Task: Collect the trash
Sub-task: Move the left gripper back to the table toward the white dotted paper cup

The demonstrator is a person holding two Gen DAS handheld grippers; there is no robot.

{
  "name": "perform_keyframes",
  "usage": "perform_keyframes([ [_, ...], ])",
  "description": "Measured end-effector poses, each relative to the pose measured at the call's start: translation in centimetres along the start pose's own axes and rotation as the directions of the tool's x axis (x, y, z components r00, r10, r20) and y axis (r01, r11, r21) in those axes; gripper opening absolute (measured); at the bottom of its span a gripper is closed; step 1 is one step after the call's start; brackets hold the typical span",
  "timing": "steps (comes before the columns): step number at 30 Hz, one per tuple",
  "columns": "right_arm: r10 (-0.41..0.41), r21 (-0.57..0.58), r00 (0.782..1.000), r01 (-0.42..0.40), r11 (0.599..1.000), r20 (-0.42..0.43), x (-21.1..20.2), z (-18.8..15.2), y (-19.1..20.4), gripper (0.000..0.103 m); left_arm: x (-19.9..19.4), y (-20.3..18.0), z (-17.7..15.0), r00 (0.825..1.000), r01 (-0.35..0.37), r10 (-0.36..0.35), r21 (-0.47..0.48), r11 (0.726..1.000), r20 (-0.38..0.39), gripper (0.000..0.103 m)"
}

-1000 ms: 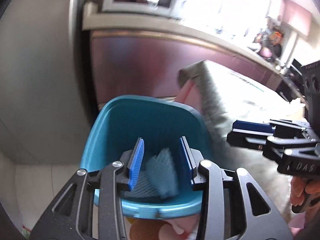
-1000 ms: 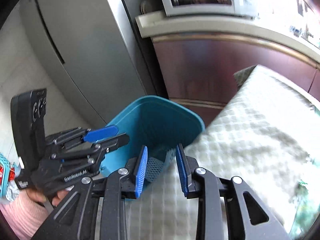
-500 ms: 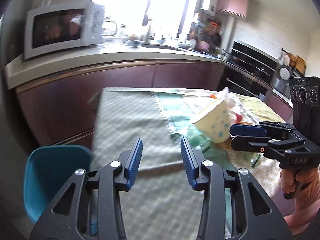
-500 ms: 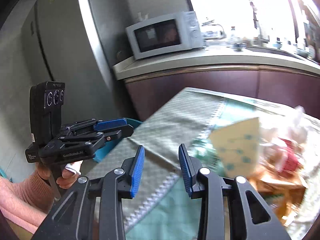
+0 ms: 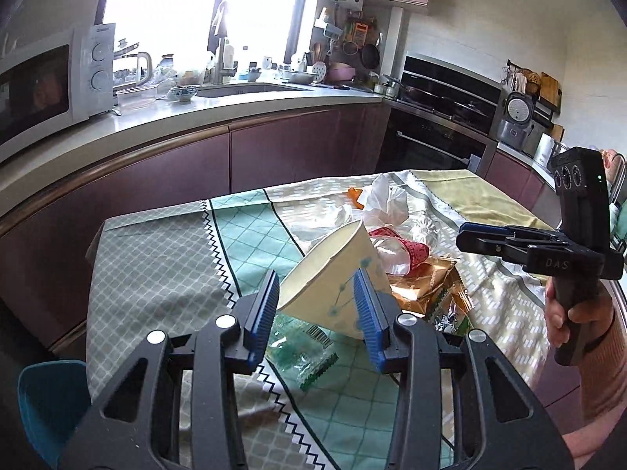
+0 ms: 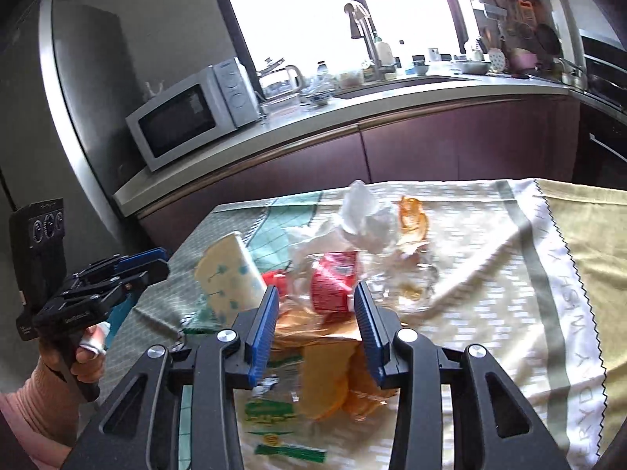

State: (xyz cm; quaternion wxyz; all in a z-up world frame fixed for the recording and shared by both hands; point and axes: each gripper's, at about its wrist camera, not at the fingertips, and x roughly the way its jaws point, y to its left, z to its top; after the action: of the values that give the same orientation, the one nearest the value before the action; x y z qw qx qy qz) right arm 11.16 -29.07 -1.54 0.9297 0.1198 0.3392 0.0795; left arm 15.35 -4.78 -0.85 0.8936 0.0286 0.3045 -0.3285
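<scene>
Both your grippers hang above the table [image 5: 156,258], pointed down at a heap of trash on its patterned cloth. Your left gripper [image 5: 316,305] has its blue pads partly apart, with nothing pressed between them; through the gap you look at a paper cup [image 5: 333,270] lying on its side, mouth turned up and to the left, apart from the pads. Just below the cup lies a clear green-printed wrapper [image 5: 313,356], and to the right of the cup a shiny gold snack bag [image 5: 427,286]. Behind the cup sit a red-trimmed clear packet [image 5: 399,250] and a crumpled white tissue [image 5: 384,199], with an orange scrap [image 5: 354,194] at the far edge of the heap. Your right gripper [image 6: 316,309] has just been opening its jaws and now stands partly open too, empty; between its pads you see a red packet [image 6: 333,282] on top of the gold bag, below them and not gripped. From that side the cup lies left of the pads, the tissue beyond them, and a clear crumpled plastic piece [image 6: 411,278] to the right. The teal bin [image 5: 47,403] stands on the floor off the table's near left corner, well apart from the heap, and its inside is out of sight.
</scene>
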Motion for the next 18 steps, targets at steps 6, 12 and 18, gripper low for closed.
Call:
perform_keyframes([
  [6, -0.062, 0.112, 0.998, 0.065, 0.992, -0.034, 2.5, 1.1, -4.4, 0.05, 2.0, 0.4, 0.0, 0.999, 0.018, -0.017, 0.016, 1.0, -0.047, 0.039],
  [12, -0.007, 0.164, 0.996, 0.021, 0.986, -0.088, 5.4, 2.2, -5.9, 0.059, 3.2, 0.8, -0.4, 0.996, 0.023, -0.022, 0.011, 1.0, -0.084, 0.039],
  [18, 0.04, 0.171, 0.991, -0.017, 0.985, -0.127, 6.6, 2.0, -5.8, 0.057, 4.0, 0.2, -0.3, 0.994, 0.026, -0.021, 0.044, 0.999, -0.108, 0.039],
])
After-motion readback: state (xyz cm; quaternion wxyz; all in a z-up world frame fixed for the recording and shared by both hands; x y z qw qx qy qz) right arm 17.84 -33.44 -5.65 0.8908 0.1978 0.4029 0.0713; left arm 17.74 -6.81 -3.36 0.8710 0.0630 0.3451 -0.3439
